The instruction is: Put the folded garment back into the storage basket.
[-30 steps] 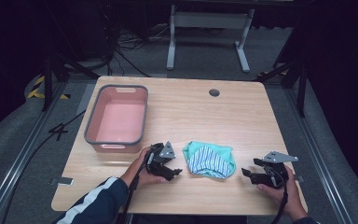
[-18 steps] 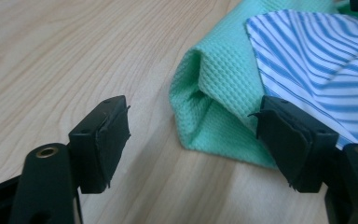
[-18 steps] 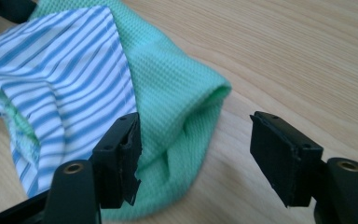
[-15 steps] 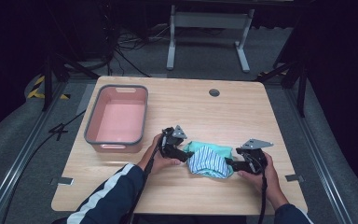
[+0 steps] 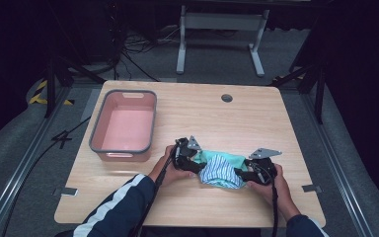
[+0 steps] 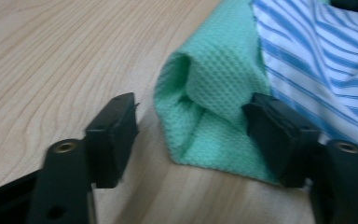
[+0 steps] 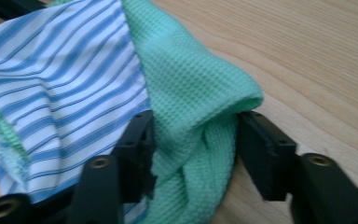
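At the left side of the wooden table (image 5: 276, 123) stands a pink basin (image 5: 124, 126) with a grey rim, well apart from the hands.

To the right of it, near the front edge, the person's left forearm, in a dark sleeve (image 5: 113, 210) with white stripes, comes in from the bottom and goes up and to the right. The left hand (image 5: 170, 165) holds the left gripper (image 5: 191, 159), which points to the right, toward the cloth. In the left gripper view its jaws are apart: one black jaw stands over the bare wood, the other one lies against the green fabric, and a folded green corner sits between them, not pressed.

In the middle lies the cloth (image 5: 220, 169), a crumpled piece with a green waffle part (image 6: 205, 93) and a part with blue and white stripes (image 7: 60, 70). It rests on the table between the two grippers.

At the right, the right hand (image 5: 269, 185) comes in from the bottom and holds the right gripper (image 5: 244, 175), which points to the left. In the right gripper view a thick green fold fills the gap between its jaws and touches both of them; the jaws seem closed on this fold.
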Available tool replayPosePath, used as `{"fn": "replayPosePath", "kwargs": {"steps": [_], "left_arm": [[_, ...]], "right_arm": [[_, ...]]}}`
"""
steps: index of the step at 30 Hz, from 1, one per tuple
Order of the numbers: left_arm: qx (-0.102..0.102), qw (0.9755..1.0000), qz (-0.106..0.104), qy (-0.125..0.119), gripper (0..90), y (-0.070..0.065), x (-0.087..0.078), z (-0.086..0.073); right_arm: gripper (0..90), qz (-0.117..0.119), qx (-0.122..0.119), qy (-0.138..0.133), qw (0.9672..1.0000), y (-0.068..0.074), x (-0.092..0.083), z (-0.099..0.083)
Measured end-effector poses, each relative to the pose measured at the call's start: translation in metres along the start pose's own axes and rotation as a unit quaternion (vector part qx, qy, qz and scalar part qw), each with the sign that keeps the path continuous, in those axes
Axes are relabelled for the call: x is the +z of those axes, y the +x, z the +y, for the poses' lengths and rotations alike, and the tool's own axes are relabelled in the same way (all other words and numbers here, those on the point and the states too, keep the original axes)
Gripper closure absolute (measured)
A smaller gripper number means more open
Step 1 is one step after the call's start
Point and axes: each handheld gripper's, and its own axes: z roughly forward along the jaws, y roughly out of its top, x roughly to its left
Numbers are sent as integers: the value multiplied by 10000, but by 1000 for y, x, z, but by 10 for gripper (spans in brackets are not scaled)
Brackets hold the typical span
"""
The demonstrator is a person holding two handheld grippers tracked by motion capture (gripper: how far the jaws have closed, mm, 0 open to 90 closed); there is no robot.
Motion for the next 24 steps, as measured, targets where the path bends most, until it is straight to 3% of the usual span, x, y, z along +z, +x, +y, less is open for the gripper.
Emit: {"fn": "replayPosePath", "kwargs": {"steps": [2, 3, 4, 5, 7, 12, 15, 24], "left_arm": [[47, 10000, -67, -3, 559, -1, -1, 0], [40, 9999, -148, -22, 606, -3, -1, 0], [40, 9999, -148, -22, 649, -3, -1, 0], [-42, 9997, -252, -64, 704, -2, -1, -1], [-109, 9993, -341, -68, 752, 0, -2, -2], [-143, 9993, -351, -41, 800, -1, -2, 0], [-177, 9991, -383, 55, 811, -2, -3, 2], [-58, 9995, -305, 45, 818, -3, -18, 14]], "right_arm": [[551, 4, 10, 20, 10000, 2, 0, 1], [636, 66, -15, 59, 10000, 4, -1, 2], [636, 66, -15, 59, 10000, 4, -1, 2], [705, 115, 10, 58, 9999, 5, -1, 2], [757, 180, 30, 54, 9998, 7, -1, 2], [797, 180, 21, 44, 9998, 9, -1, 2], [815, 106, -125, 64, 9998, 12, -4, 3], [820, 97, -188, -233, 9995, 16, -21, 17]]}}
